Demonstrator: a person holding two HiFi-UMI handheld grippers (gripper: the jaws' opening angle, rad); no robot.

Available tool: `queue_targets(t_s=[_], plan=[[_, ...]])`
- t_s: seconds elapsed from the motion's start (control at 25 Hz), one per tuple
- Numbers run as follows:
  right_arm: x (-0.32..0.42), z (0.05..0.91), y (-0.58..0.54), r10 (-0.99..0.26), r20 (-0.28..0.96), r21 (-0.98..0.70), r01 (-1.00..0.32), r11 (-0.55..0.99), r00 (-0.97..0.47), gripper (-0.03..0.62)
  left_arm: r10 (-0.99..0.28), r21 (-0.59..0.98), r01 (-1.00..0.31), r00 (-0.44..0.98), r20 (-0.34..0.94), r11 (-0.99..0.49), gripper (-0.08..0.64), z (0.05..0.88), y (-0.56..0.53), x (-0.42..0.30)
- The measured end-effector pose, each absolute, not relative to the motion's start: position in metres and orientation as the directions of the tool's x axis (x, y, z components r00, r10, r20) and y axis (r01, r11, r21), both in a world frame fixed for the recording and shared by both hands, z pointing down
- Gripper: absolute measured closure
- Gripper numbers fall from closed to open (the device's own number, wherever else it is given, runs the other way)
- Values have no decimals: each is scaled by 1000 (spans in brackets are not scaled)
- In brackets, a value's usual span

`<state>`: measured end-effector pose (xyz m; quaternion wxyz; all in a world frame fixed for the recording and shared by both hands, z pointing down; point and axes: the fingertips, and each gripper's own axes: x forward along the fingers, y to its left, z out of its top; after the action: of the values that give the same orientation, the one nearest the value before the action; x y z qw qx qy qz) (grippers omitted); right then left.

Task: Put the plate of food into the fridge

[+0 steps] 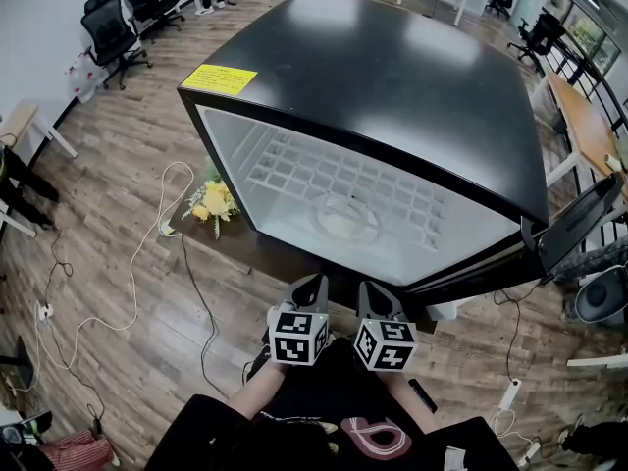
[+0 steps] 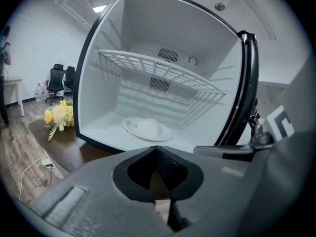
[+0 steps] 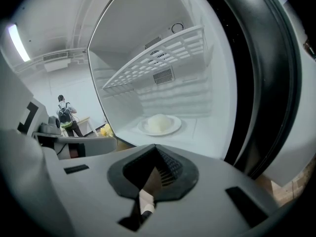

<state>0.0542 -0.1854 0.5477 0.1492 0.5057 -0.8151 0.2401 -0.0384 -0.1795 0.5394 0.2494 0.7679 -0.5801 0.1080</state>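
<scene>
1. Inside the open fridge [image 1: 392, 77], on its white floor under the wire shelf [image 1: 334, 170], sits the plate of food [image 1: 345, 219].
2. Left gripper [image 1: 314, 285], at six o'clock from the plate, has its jaws pressed together, empty.
3. Right gripper [image 1: 371, 290], just beside it at three o'clock, is likewise closed on nothing.
4. Yellow flowers [image 1: 213, 202] lie at ten o'clock of the grippers.

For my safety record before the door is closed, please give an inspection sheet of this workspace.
Surface: dark wooden table, carries the fridge, door open.
Job's things: plate of food on the fridge floor, under the wire shelf.
Clutter: yellow flowers on the table beside the fridge.
Grippers: left gripper and right gripper, fingers shut, empty, outside the fridge.
Cables: white cable and power strip on the wooden floor.
Surroundings: office chairs, desk.
</scene>
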Motion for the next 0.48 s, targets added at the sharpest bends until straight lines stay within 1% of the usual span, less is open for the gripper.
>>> queue_targets(t_s=[0.2,0.48], plan=[[48,538,-185,-768,444,-201,-886,417,-462,584,-836,235,-952,287,469,-195,552,542,-178,-39],[47,540,-183,-759,451,-209,-883,421,-469,584,-844,222,-952,293,450,-212,552,539,-176,-36]])
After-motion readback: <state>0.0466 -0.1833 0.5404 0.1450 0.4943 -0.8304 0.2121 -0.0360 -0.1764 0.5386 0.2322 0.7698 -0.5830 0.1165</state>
